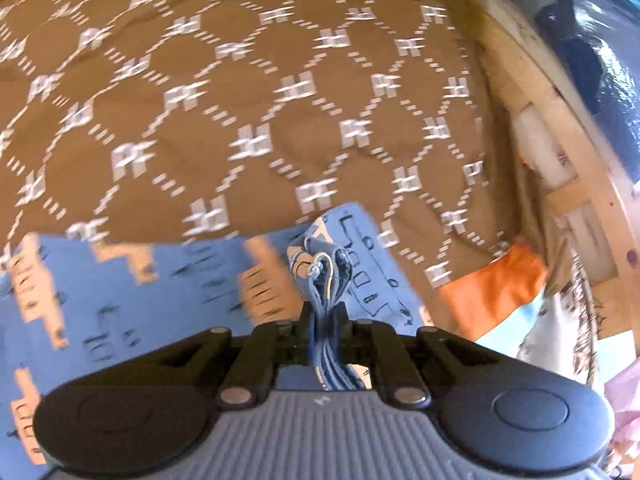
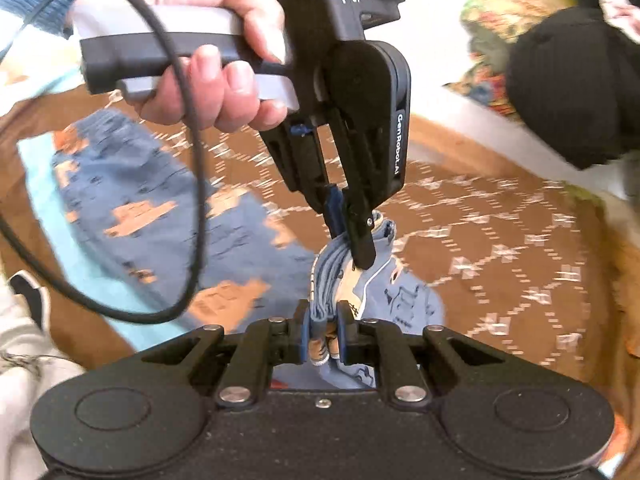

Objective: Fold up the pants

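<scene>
The pants point(image 1: 140, 300) are blue with peach patches and lie spread on a brown bedspread point(image 1: 240, 100) with a white lattice print. My left gripper point(image 1: 323, 314) is shut on a bunched fold of their fabric. In the right wrist view the pants point(image 2: 160, 220) stretch away to the left. There a hand point(image 2: 216, 80) holds the left gripper point(image 2: 350, 246), which points down and pinches the same bunch from above. My right gripper point(image 2: 322, 316) is shut on that bunch just below it. The fold is lifted a little off the bedspread point(image 2: 500, 240).
An orange cloth point(image 1: 492, 288) and a wooden frame point(image 1: 580, 200) lie at the bed's right edge. A turquoise cloth point(image 2: 40, 184) shows under the pants. A black bundle point(image 2: 576, 88) and a floral fabric point(image 2: 492, 20) sit at the far right. A black cable point(image 2: 192, 160) loops beside the hand.
</scene>
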